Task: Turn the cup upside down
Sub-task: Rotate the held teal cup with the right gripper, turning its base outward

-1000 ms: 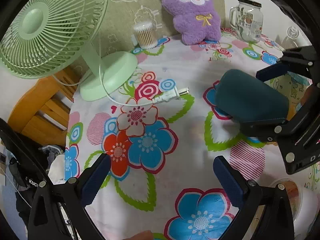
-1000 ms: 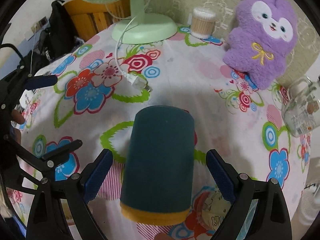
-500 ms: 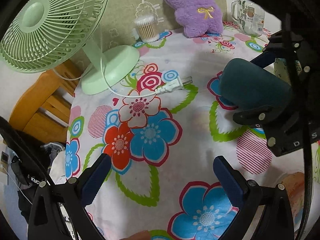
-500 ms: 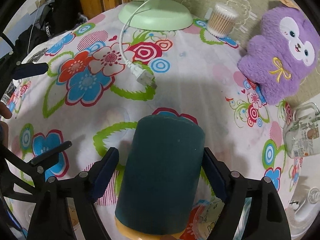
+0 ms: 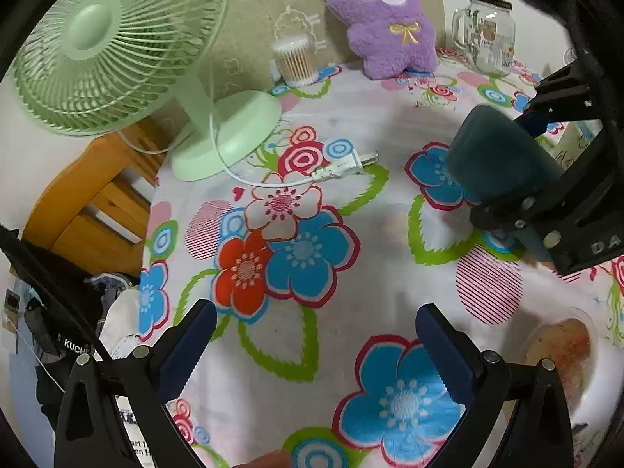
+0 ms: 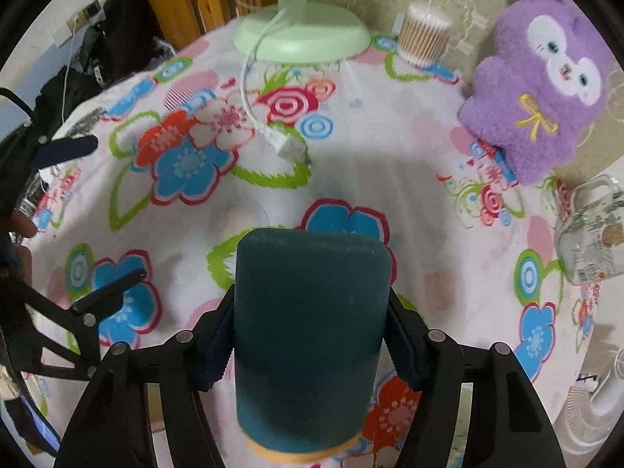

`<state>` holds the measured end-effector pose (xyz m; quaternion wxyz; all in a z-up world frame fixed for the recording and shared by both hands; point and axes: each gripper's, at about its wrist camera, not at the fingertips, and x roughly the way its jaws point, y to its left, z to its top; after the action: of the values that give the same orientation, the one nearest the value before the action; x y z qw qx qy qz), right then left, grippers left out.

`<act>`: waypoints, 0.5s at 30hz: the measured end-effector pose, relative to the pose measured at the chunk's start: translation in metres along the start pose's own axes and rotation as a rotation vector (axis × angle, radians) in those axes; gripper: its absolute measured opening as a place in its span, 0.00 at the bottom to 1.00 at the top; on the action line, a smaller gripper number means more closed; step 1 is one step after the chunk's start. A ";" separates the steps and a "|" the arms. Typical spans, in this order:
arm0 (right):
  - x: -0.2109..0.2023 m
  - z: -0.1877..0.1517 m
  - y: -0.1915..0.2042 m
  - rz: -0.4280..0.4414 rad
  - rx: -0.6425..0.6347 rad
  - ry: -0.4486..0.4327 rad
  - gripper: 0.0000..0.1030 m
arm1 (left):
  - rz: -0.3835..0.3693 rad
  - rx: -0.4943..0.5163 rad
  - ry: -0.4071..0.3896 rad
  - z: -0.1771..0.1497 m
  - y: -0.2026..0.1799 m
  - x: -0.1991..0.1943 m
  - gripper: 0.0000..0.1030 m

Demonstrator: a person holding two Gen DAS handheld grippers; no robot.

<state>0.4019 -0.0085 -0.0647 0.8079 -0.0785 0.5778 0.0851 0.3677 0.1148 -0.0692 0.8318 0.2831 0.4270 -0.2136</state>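
Note:
A dark teal cup [image 6: 312, 335] with a yellow rim band fills the lower middle of the right wrist view, its closed end pointing away from the camera. My right gripper [image 6: 312, 335] is shut on the cup, one blue pad pressed on each side. In the left wrist view the same cup [image 5: 495, 163] hangs tilted above the flowered tablecloth [image 5: 296, 234] at the right, held in the right gripper [image 5: 546, 179]. My left gripper [image 5: 316, 343] stands open low over the cloth with nothing between its fingers.
A green fan [image 5: 117, 58] stands at the back left, its white plug [image 5: 343, 163] lying on the cloth. A cotton swab jar [image 5: 294, 60], a purple plush toy [image 5: 390, 19] and a glass mug [image 5: 487, 35] line the far edge. A bowl [image 5: 561, 347] sits near right.
My right gripper has gone from open around the cup to shut on it and has lifted it off the cloth. The left gripper has hardly moved.

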 end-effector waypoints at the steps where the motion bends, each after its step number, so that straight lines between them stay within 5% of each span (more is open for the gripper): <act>1: -0.006 -0.001 0.001 0.001 -0.004 -0.011 0.66 | 0.000 -0.003 -0.005 -0.001 0.001 -0.005 1.00; 15: -0.095 -0.048 0.030 -0.031 -0.022 -0.104 0.65 | 0.030 0.036 -0.115 -0.035 -0.020 -0.092 1.00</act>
<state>0.3205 0.0050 0.0094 0.8371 -0.0918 0.5329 0.0829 0.2848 0.1330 -0.0147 0.8529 0.2917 0.3703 -0.2245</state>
